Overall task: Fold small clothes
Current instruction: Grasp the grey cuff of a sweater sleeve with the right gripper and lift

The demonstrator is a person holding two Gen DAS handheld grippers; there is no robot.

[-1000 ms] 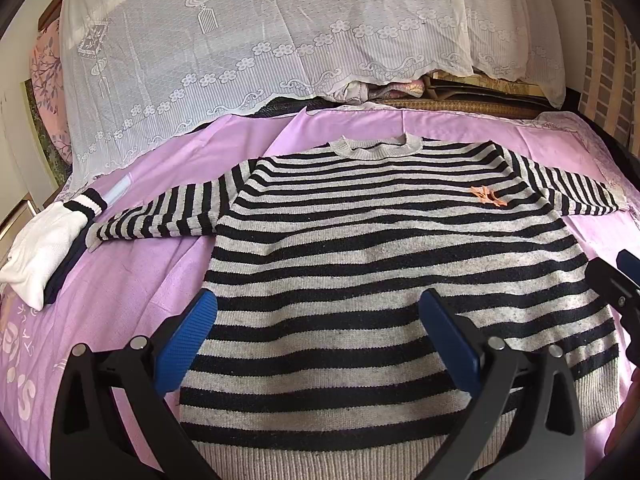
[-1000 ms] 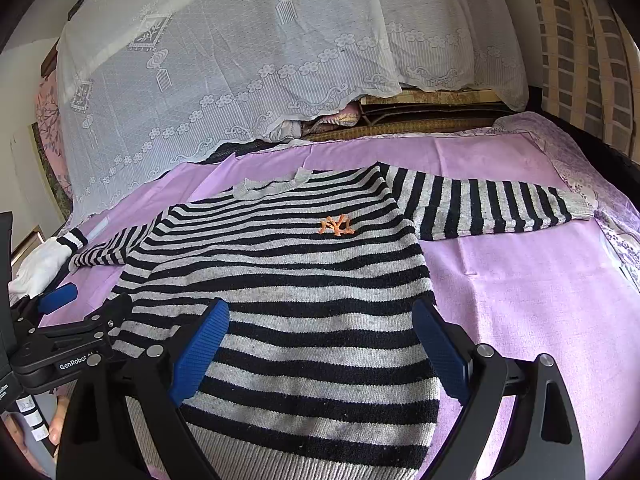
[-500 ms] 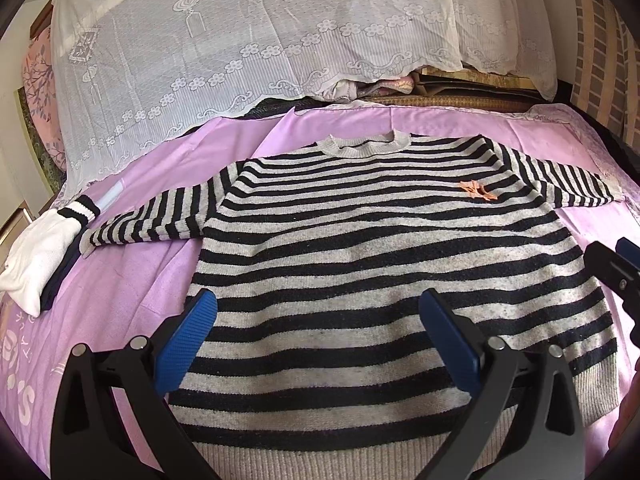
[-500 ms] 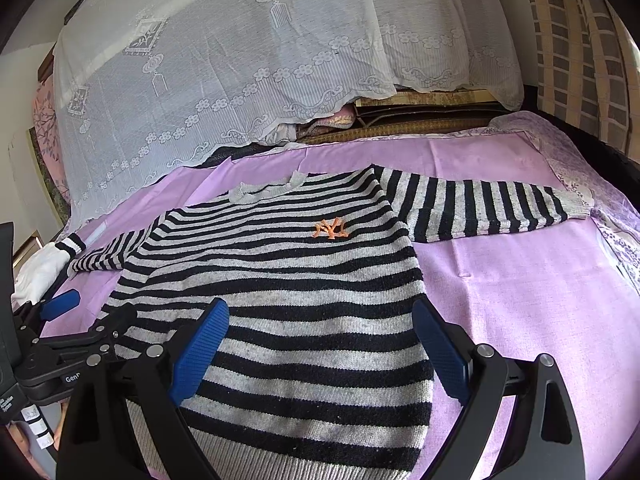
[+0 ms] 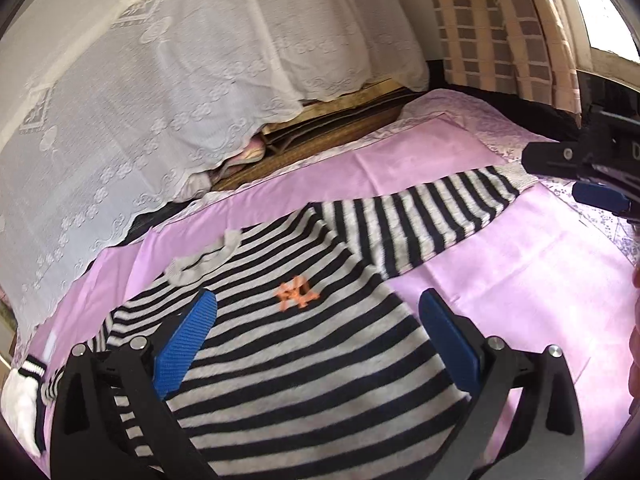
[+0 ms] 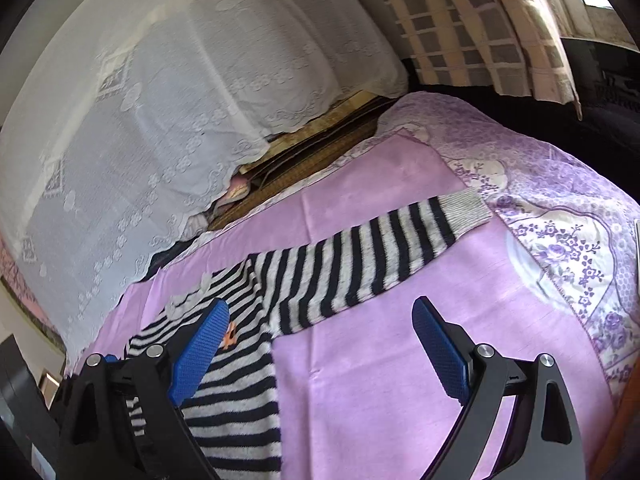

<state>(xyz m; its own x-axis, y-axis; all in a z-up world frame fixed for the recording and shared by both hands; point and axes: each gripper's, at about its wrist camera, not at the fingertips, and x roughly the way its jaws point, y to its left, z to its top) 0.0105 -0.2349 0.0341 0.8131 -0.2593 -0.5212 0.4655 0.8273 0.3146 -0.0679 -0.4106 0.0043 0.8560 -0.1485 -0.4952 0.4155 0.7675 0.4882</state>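
A black-and-grey striped sweater (image 5: 304,364) with an orange logo (image 5: 298,296) lies flat, front up, on a pink sheet (image 5: 500,264). My left gripper (image 5: 318,298) hovers open over the chest, its blue pads either side of the logo, holding nothing. The sweater's right sleeve (image 6: 360,264) stretches out to the right and ends in a grey cuff (image 6: 464,212). My right gripper (image 6: 320,306) is open and empty above the sheet, just in front of that sleeve. In the left wrist view the right gripper (image 5: 580,178) shows at the right edge near the cuff.
A white lace cloth (image 5: 180,92) drapes a pile at the back, with mats (image 5: 340,132) beneath it. A checked curtain (image 6: 460,20) hangs at the right. A purple floral bedspread (image 6: 560,240) borders the sheet. A folded white garment (image 5: 20,400) lies at far left.
Both views have swung right, from the sweater's body and hem toward its right shoulder and sleeve. The right gripper has moved out toward the sleeve cuff. Both grippers stay open.
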